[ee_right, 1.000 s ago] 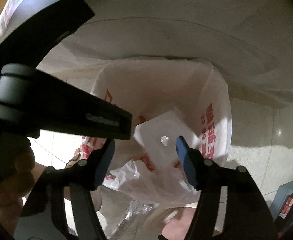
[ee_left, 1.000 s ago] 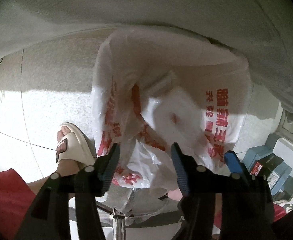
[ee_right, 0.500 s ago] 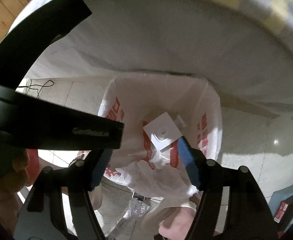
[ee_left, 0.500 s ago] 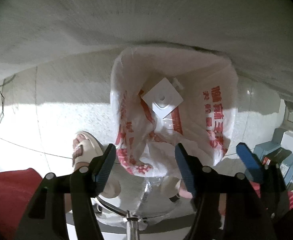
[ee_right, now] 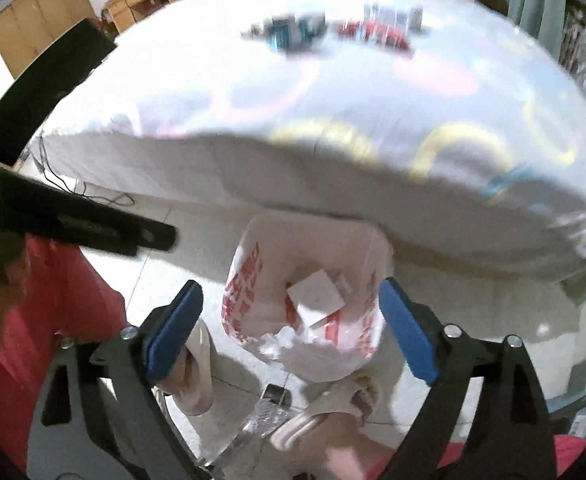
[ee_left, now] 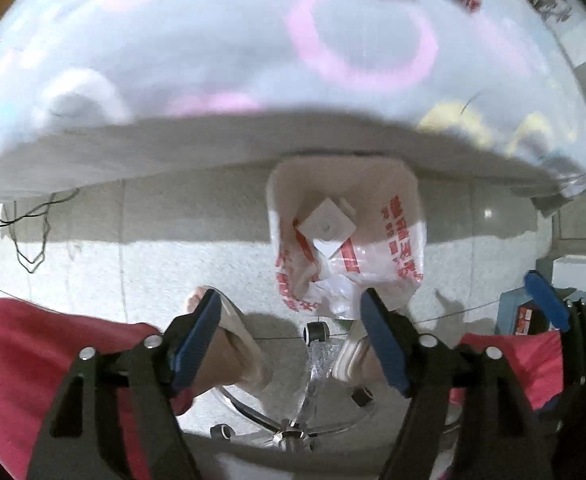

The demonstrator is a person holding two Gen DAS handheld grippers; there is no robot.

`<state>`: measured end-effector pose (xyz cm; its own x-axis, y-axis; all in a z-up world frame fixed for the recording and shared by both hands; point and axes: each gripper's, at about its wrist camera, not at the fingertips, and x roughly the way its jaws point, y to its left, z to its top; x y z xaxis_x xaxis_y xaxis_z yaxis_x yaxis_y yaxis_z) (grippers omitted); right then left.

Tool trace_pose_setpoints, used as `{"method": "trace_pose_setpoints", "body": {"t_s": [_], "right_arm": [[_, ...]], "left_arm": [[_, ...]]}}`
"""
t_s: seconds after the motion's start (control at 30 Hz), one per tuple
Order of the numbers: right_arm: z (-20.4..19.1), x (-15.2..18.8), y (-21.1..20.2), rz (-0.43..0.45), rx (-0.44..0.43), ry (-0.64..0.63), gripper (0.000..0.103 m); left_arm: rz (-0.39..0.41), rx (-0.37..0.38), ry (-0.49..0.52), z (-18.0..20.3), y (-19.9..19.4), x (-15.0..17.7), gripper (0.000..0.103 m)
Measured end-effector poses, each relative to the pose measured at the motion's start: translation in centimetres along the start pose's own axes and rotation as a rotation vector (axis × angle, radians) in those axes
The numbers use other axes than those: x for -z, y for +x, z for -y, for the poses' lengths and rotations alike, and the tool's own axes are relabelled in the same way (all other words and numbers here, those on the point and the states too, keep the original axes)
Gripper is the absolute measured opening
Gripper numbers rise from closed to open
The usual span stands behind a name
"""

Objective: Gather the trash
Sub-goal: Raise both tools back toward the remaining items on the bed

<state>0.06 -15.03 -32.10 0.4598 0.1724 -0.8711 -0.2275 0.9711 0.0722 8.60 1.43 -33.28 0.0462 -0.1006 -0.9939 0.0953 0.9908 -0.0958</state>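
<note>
- Trash bag, white plastic with red print, stands open on the floor just under the worktop edge.
- White square box lies inside it.
- Left gripper is opening, nothing between its jaws.
- Right gripper is opening wide, also empty, above the bag.
</note>
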Motion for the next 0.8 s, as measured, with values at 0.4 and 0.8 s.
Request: {"method": "trace_pose_setpoints", "body": {"t_s": [0.4,0.8], "right_arm": [[3.4,-5.9,-17.4,0.236,0.016,-0.103,0.096],[6.6,-14.7,-26.4,0.392,0.047,-0.209,0.096]], "left_arm": [[0.194,-0.023,-0.023,-2.6,-19.4,-2.8,0.084],[0.22,0.043,0.0,-0.6,-27.3,-9.8,0.085]]}}
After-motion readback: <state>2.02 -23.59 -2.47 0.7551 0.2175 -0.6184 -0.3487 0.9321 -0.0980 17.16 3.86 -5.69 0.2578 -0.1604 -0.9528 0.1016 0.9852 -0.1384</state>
